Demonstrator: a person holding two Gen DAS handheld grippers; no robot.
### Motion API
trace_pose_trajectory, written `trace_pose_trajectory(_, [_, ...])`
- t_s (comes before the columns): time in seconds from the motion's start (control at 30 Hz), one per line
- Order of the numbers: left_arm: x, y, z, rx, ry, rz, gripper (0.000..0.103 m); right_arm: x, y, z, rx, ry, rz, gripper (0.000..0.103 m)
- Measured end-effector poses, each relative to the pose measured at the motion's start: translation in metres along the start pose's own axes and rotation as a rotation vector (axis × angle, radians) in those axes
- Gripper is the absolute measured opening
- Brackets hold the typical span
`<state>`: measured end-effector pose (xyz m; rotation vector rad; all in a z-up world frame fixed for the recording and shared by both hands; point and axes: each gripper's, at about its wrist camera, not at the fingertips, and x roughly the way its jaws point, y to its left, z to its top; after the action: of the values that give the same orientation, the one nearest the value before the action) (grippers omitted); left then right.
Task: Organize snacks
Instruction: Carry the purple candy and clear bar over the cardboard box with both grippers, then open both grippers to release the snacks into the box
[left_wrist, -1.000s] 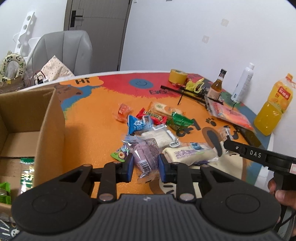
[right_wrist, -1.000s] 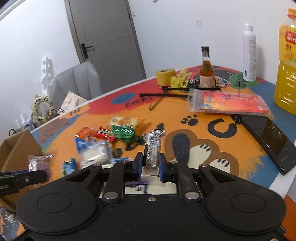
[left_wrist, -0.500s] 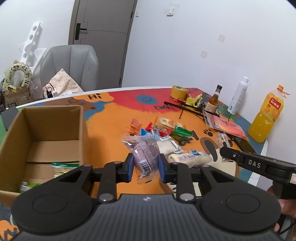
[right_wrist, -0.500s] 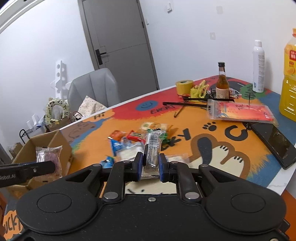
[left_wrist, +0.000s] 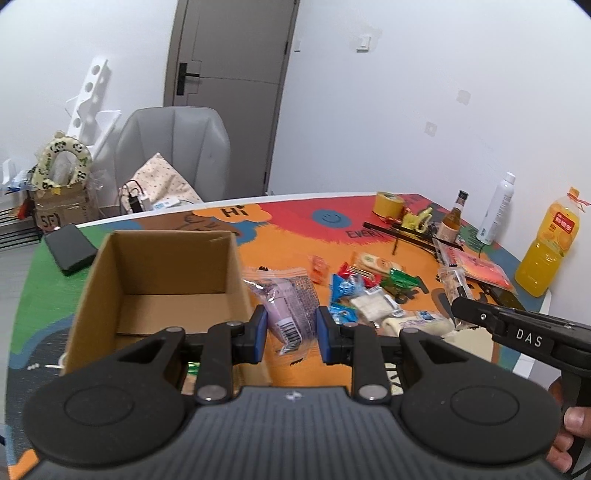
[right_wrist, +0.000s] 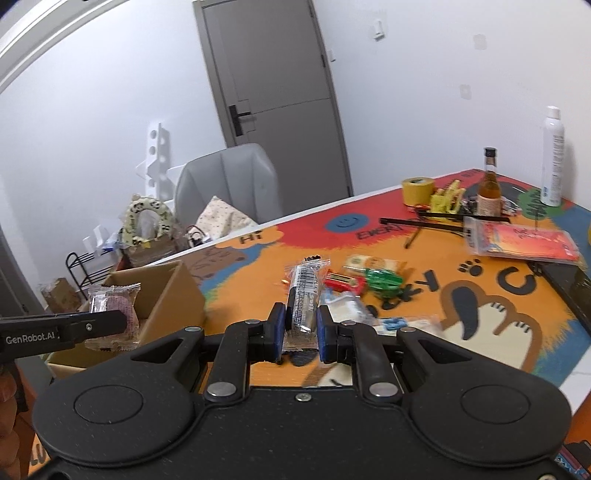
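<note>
purple snack packet (left_wrist: 291, 310), clear wrapper with barcode: pinched between the blue pads of the left gripper (left_wrist: 291, 334), held just right of the cardboard box (left_wrist: 162, 266), above the table (left_wrist: 280, 236). clear-wrapped dark snack bar (right_wrist: 303, 295): clamped upright in the right gripper (right_wrist: 300, 332), jaws pressed tight on it. cardboard box: open, on the table's left end, a green packet partly visible inside at its near edge. loose snack pile (left_wrist: 373, 291): mid-table, right of the box. juice bottle (left_wrist: 550, 243), tape roll (left_wrist: 388, 205): far right side.
</note>
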<state>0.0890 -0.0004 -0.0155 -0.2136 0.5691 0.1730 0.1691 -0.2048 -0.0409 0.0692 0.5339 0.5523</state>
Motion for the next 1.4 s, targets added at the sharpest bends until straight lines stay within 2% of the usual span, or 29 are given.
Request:
trace_pose_trajectory(0.53, [-0.014,0.062,0.011,-0.056,-0.028,0.088,0.027,0.014,0.055,0.008,-0.046,0.000,0.089,0.016])
trace_pose_trajectory(0.97, [0.003,0.102,0.010,-0.116,0.017,0.105,0.027,0.027,0.096,0.012,-0.098,0.014,0.131,0.016])
trace_pose_trajectory(1.2, [0.001,0.117,0.010,-0.155,0.009,0.121,0.033,0.040,0.119,0.010,-0.125,0.033,0.164,0.016])
trace_pose_trajectory(1.4, [-0.011,0.132,0.006,-0.185,0.001,0.139,0.050,0.052,0.139,0.008,-0.138,0.057,0.206,0.016])
